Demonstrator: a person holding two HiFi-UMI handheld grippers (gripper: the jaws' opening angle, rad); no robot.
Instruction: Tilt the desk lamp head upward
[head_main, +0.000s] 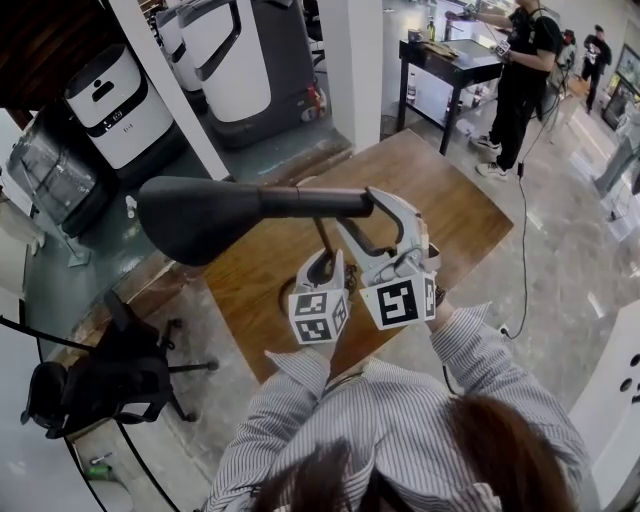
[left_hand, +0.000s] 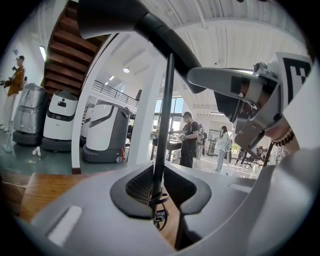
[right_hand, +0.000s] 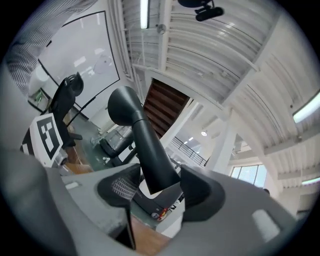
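Observation:
A black desk lamp stands on the wooden table (head_main: 445, 205). Its head (head_main: 200, 216) hangs level at the left, and its neck (head_main: 310, 203) runs right to a joint over a thin stem (head_main: 323, 238). My left gripper (head_main: 322, 264) is shut on that stem low down; in the left gripper view the stem (left_hand: 164, 120) runs up between the pads of the left gripper (left_hand: 161, 189). My right gripper (head_main: 360, 210) is shut on the joint end of the neck. In the right gripper view the neck (right_hand: 151, 150) sits in the right gripper (right_hand: 160, 187), with the head (right_hand: 124, 104) beyond.
A black office chair (head_main: 105, 380) stands on the floor at the lower left. White machines (head_main: 110, 105) line the back left beside a white pillar (head_main: 352, 70). A person (head_main: 522, 80) works at a dark table (head_main: 450, 62) at the back right.

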